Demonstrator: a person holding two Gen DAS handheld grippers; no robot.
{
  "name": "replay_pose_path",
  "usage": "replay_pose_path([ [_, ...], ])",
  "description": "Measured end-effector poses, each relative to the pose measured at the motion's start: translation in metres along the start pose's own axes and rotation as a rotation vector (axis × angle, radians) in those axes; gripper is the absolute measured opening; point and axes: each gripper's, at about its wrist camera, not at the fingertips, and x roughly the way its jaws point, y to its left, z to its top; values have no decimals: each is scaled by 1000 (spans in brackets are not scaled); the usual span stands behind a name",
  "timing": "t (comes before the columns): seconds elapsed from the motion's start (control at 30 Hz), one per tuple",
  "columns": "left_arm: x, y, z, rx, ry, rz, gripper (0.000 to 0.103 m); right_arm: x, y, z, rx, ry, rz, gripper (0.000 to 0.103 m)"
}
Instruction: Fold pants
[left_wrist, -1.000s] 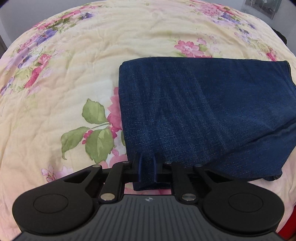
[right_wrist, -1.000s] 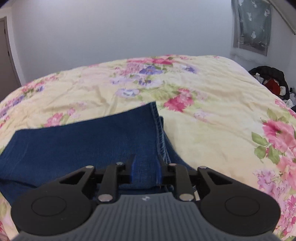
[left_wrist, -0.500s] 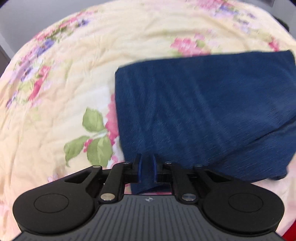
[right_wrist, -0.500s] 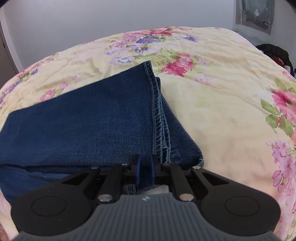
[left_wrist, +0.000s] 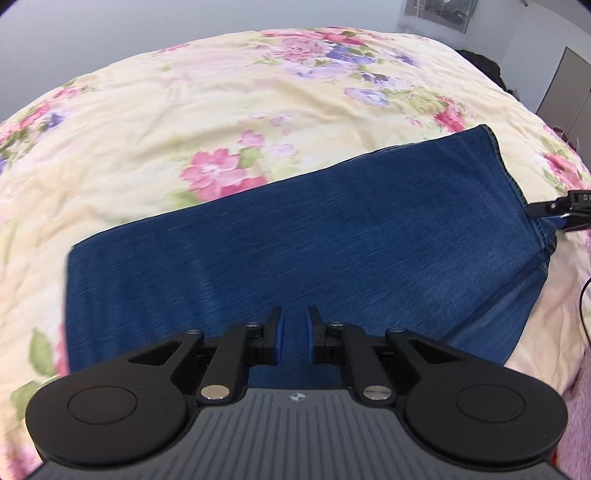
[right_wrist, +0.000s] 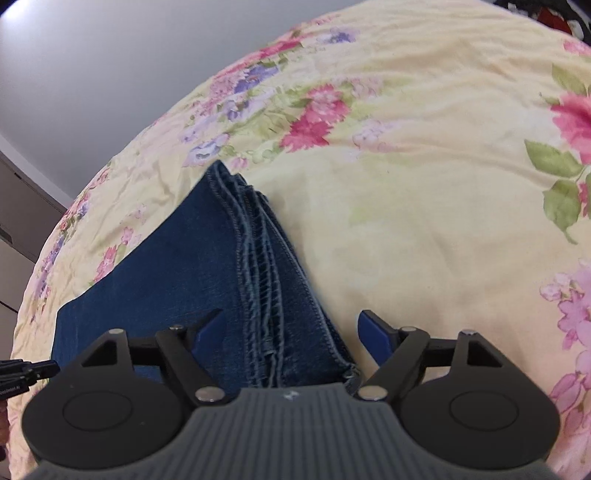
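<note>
Ahead of and beneath both claws: one pair of dark blue denim pants (left_wrist: 332, 236), folded into a flat layered rectangle, lying on a bed under a cream bedspread (left_wrist: 184, 122) printed with pink and purple flowers.

Left claw (left_wrist: 294, 338): jaws drawn close together with a narrow gap between the blue pads; denim fills the gap from this view, but whether the pads pinch the cloth or hang just above it cannot be told. It sits at the near long edge of the pants, the folded end off to its left.

Right claw (right_wrist: 293, 338): released, jaws spread wide, straddling the stacked stitched hems (right_wrist: 258, 258) at the end of the pants; its left pad is over denim, its right pad over bare bedspread (right_wrist: 424, 206).

Beyond the bed: grey wall (right_wrist: 110, 66); dark clothing heap (left_wrist: 484, 66), far right of the left claw.
</note>
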Motion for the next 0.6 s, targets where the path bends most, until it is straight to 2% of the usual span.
replay_pose_path([
  [0.2,43,-9,23,-2,-18,-11,13,31,-18,12,52,14,170,70],
  [0.3,60,-8,39,-5,-25,-3,13,40,-24,19,65,18,229,56],
  [0.33,66,-8,45,-3,-31,2,13,42,-28,20,77,20,251,49],
  [0.43,82,-7,60,0,-48,18,13,54,-43,18,169,41,349,31],
  [0.53,99,-6,71,-4,-38,22,13,61,-51,16,228,47,417,24],
  [0.6,109,-8,73,18,-22,31,13,62,-52,17,238,57,439,23],
])
